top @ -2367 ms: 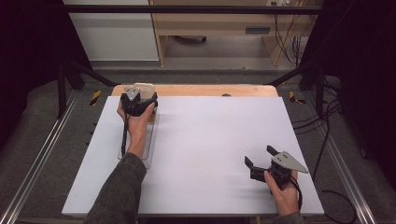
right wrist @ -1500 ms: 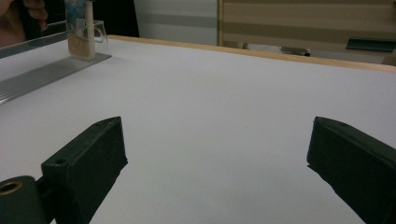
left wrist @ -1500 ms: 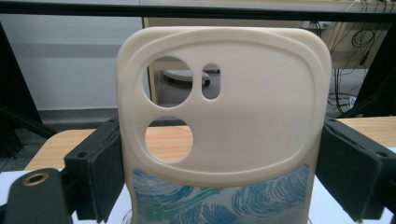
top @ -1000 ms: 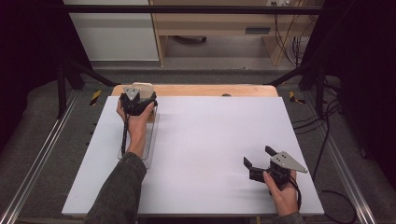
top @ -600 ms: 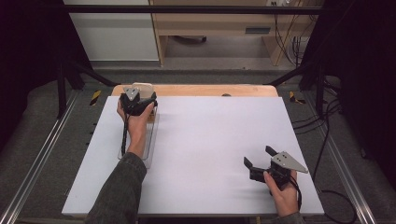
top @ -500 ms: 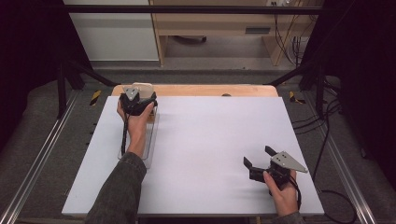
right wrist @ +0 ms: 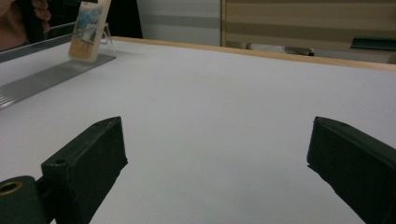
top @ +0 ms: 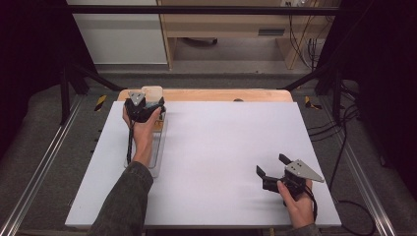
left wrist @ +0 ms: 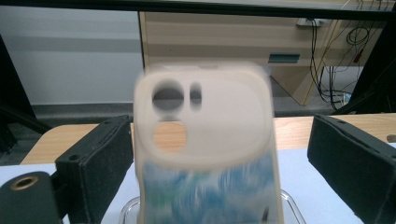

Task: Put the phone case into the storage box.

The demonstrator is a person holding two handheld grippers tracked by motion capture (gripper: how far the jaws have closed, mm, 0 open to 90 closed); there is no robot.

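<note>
Materials and finish: matt plastics, ribbed clear stand, bare wood edge.

The phone case (left wrist: 205,149) looks like smooth matt cream plastic, with a blue printed panel low on its back. It stands in a clear glossy plastic stand (top: 156,147) whose base is finely ribbed. Beside the case, the left gripper (left wrist: 224,154) has jaws faced in matt black, slightly textured pads. The table (top: 231,142) is smooth matt white, edged in pale wood behind the case.

White counter (top: 221,147) across the middle, wooden edge strip (top: 221,95) along its far side, pale wood cabinet (top: 231,24) behind, tangle of black cables (top: 302,29) hanging at right, grey floor (top: 49,147) around.
</note>
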